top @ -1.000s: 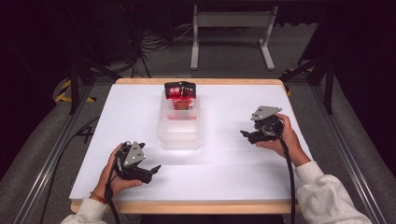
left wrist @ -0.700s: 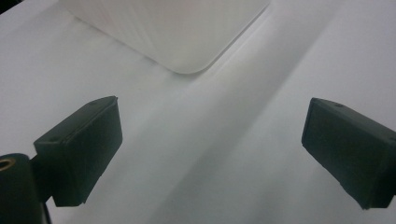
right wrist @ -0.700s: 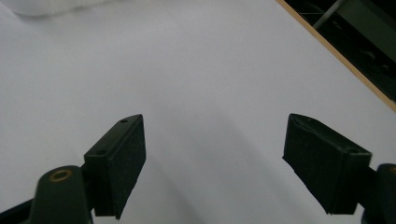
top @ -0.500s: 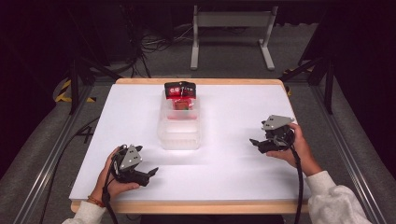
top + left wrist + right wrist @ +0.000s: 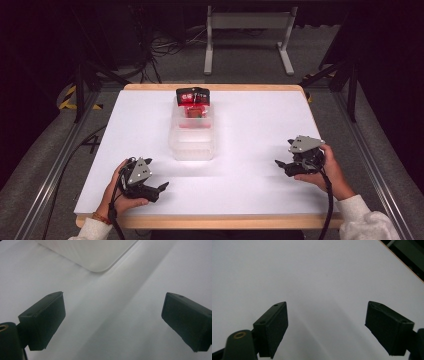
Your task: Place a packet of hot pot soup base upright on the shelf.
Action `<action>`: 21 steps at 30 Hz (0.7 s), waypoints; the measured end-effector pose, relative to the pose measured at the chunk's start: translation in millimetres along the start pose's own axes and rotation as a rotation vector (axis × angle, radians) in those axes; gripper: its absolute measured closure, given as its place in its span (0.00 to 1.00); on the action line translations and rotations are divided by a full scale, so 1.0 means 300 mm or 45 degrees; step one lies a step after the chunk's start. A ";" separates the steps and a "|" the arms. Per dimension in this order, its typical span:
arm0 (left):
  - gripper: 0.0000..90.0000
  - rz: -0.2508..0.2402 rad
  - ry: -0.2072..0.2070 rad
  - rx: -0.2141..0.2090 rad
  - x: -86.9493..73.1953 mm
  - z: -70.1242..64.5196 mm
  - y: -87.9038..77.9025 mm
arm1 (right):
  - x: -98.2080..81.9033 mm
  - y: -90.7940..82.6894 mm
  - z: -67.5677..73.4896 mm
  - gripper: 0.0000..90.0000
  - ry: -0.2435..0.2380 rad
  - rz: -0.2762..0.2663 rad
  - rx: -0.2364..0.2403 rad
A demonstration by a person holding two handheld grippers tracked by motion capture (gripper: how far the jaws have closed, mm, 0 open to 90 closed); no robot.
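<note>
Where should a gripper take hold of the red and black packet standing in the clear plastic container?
Probably by its black top edge, coming straight down: the red and black packet stands upright at the far end of the clear plastic container, whose walls block its sides.

Two hands rest low at opposite near corners, each holding a gripper. The left gripper point(image 5: 161, 187) has wide-apart, empty jaws. The right gripper point(image 5: 280, 165) has just been opening its empty jaws.

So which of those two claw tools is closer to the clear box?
The left gripper, at the table's near left. The clear box sits just ahead of it, while the right gripper is farther off across bare white table.
</note>
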State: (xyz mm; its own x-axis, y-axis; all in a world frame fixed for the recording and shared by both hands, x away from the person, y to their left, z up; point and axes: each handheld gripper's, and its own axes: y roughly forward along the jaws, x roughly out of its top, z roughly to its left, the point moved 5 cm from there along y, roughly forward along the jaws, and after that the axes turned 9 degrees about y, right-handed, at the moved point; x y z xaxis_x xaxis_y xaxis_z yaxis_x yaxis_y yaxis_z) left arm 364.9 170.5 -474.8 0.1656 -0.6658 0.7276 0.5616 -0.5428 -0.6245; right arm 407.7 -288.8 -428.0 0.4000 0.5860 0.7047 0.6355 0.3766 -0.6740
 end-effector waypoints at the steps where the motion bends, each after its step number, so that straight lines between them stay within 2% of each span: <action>1: 0.06 0.001 0.002 0.001 -0.001 -0.001 0.000 | -0.008 -0.005 0.001 0.21 0.002 -0.009 -0.001; 16: 0.06 0.020 0.019 -0.017 -0.012 -0.023 0.006 | -0.154 -0.065 0.001 0.19 0.055 -0.033 -0.046; 18: 0.06 0.024 0.020 -0.017 -0.013 -0.024 0.007 | -0.172 -0.074 0.001 0.19 0.078 -0.043 -0.036; 21: 0.06 0.024 0.018 -0.017 -0.014 -0.023 0.008 | -0.194 -0.081 -0.001 0.18 0.099 -0.055 -0.057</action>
State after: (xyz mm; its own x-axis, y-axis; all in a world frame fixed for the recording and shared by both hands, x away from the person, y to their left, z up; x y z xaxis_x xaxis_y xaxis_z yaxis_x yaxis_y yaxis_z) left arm 359.9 168.3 -481.2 0.1644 -0.6829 0.7117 0.5478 -0.5368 -0.6417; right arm 369.1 -332.5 -452.5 0.4207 0.5117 0.7491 0.6815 0.3667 -0.6333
